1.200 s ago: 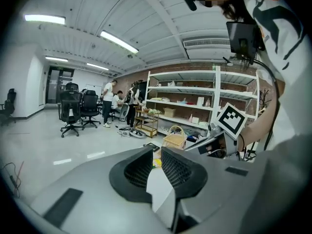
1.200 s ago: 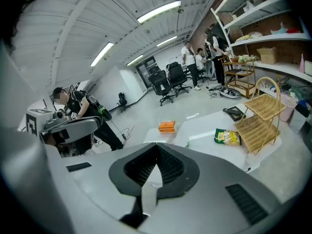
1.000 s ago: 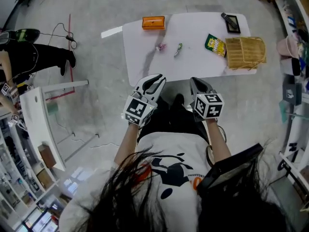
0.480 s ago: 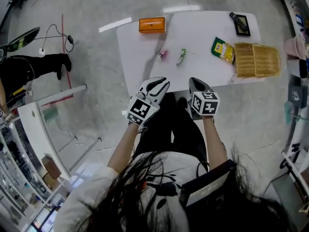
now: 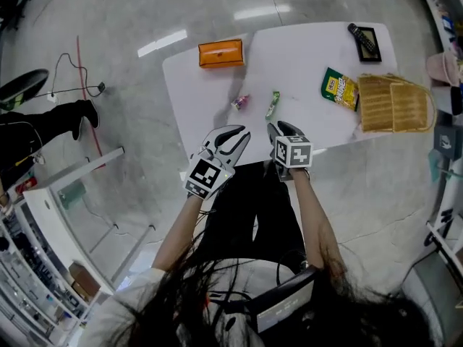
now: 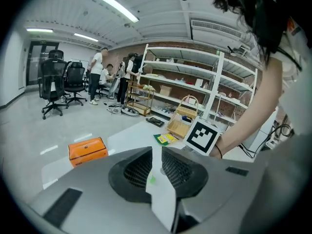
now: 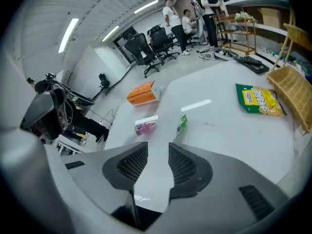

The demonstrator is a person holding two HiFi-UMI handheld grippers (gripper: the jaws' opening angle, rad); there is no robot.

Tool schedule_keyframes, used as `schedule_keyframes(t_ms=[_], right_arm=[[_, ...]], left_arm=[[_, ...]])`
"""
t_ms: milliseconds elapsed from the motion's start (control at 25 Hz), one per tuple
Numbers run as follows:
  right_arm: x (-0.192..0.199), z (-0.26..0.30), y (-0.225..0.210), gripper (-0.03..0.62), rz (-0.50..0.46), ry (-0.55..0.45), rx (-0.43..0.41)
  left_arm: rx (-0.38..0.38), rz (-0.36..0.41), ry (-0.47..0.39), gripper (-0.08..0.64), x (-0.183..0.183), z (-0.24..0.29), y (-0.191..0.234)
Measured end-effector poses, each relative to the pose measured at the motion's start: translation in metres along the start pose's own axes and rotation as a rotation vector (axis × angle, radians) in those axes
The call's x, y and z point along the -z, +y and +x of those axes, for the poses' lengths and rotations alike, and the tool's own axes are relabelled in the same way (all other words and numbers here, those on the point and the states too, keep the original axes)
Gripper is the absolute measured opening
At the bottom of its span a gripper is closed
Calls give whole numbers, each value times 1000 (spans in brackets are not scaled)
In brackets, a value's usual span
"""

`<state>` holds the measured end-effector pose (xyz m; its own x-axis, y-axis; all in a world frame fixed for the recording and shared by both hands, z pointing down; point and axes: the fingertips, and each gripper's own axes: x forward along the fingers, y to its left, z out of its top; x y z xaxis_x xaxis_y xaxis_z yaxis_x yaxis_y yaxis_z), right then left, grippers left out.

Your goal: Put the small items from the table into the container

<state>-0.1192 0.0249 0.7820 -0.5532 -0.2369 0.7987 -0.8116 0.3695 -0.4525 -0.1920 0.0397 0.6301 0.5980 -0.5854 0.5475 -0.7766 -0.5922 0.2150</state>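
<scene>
On the white table [image 5: 304,56] lie a pink-wrapped candy [image 5: 240,103] [image 7: 145,127] and a green-wrapped candy [image 5: 273,104] [image 7: 181,125], side by side near the front edge. A yellow-green snack packet [image 5: 340,89] [image 7: 258,100] lies next to the wicker basket [image 5: 394,103] [image 7: 295,96] at the right. My left gripper [image 5: 233,134] [image 6: 156,152] hovers over the near edge, jaws a narrow gap apart, nothing held. My right gripper [image 5: 278,130] [image 7: 158,152] hangs just short of the green candy; its jaws are opening and nothing is between them.
An orange box [image 5: 221,53] [image 6: 87,149] sits at the table's far left corner. A black remote on a tray [image 5: 365,42] lies at the far right. A white cabinet [image 5: 65,194] stands left of me. Shelves, office chairs and several people show in the gripper views.
Both grippers have come down and forward from in front of my body to the table's near edge, closer to the two candies. The table contents have not moved.
</scene>
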Motion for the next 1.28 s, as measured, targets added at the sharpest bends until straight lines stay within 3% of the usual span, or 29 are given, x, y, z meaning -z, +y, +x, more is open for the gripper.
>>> schedule_keyframes(t_ms=[160,320,520,560,600,680,1040,1280], right_arm=[[15,33,-10,158,24,66,18],[19,57,-23,160,62,75,85],[17,70,-39,153,187,61,174],[16,71,-41,124,210,54,181],[15,72,-43,55,227,49,192],[12,70,-45,17,237,48,202],[-17,4,-20,15,214,-53,81],[-41,-77,-11,15,241,-141,85]], left_arm=[[25,12,8,54,11,15,16],[46,10,15,53,18,23,27],[65,-8,29,54,27,16,28],[69,-9,35,54,30,15,27],[73,-9,42,54,33,14,26],[80,-5,55,54,37,11,25],[98,-22,42,72,12,-4,12],[138,21,36,74,-34,-14,-9]])
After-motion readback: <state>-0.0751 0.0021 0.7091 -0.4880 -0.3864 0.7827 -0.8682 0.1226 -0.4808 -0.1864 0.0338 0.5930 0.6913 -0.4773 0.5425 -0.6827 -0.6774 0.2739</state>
